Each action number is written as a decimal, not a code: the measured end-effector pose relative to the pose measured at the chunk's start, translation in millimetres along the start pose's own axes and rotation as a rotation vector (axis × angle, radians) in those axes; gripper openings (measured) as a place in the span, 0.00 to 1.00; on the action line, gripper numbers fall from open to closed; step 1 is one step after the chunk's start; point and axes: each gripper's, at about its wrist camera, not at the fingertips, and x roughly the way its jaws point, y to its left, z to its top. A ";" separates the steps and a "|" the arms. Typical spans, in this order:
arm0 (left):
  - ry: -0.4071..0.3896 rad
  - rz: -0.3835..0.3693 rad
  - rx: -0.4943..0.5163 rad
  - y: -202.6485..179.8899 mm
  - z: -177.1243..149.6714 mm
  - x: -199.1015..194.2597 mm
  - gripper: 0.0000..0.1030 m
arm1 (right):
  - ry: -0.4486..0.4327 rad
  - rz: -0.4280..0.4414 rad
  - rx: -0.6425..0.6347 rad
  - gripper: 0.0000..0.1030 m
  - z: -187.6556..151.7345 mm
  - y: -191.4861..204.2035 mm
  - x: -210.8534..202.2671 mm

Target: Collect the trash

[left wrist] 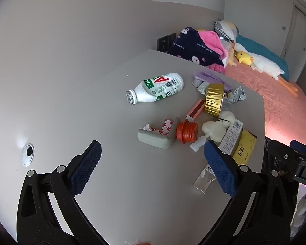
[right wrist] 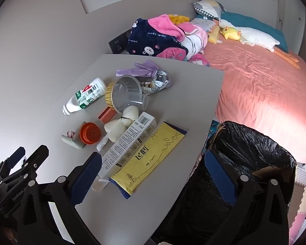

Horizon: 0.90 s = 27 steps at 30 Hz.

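Observation:
Trash lies scattered on a grey table (left wrist: 116,183) (right wrist: 132,214). A white milk bottle (left wrist: 155,88) (right wrist: 84,96) lies on its side. Near it are an orange cap (left wrist: 187,132) (right wrist: 90,133), a gold foil cup (left wrist: 214,99), a clear plastic cup (right wrist: 128,95), a white box (right wrist: 130,140) and a yellow packet (right wrist: 149,159) (left wrist: 244,148). A bin with a black bag (right wrist: 251,153) stands at the table's right edge. My left gripper (left wrist: 153,153) is open and empty above the table, short of the pile. My right gripper (right wrist: 153,159) is open and empty over the table edge, above the yellow packet.
A bed with a pink sheet (right wrist: 255,77), bundled blankets (right wrist: 163,38) and plush toys (right wrist: 255,34) lies beyond the table. A grey corner guard (left wrist: 157,139) and purple bag roll (right wrist: 136,70) sit among the trash. A cable hole (left wrist: 28,154) is at the table's left.

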 end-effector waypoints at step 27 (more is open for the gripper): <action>0.011 -0.026 0.004 -5.2 -1.5 -0.4 0.94 | -0.002 -0.008 -0.004 0.98 -1.3 -2.5 -1.2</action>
